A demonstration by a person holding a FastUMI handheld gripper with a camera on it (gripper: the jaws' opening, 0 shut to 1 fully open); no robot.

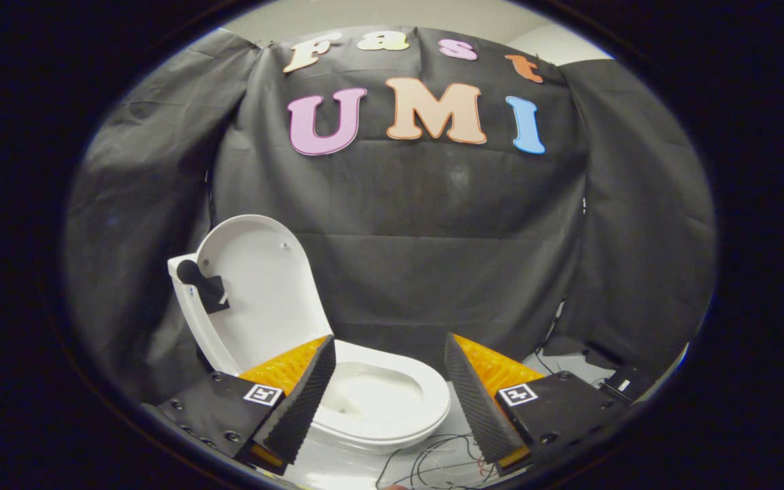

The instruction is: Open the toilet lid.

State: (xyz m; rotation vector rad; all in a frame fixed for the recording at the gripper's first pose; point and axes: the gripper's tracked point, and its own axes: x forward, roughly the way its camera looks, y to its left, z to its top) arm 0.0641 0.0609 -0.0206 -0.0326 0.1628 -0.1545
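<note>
A white toilet stands ahead of the fingers, partly behind the left one. Its lid is raised upright against the back, leaning slightly away, with the bowl and seat showing below it. A black knob-like fitting is fixed on the lid's left edge. My gripper is open, its two orange-backed, black-ribbed fingers wide apart with nothing between them. The left finger overlaps the bowl's left side; the right finger stands to the right of the bowl.
Black cloth walls close in the booth behind and on both sides. Thin cables lie on the white floor in front of the toilet. A small dark box with leads sits on the floor at the far right.
</note>
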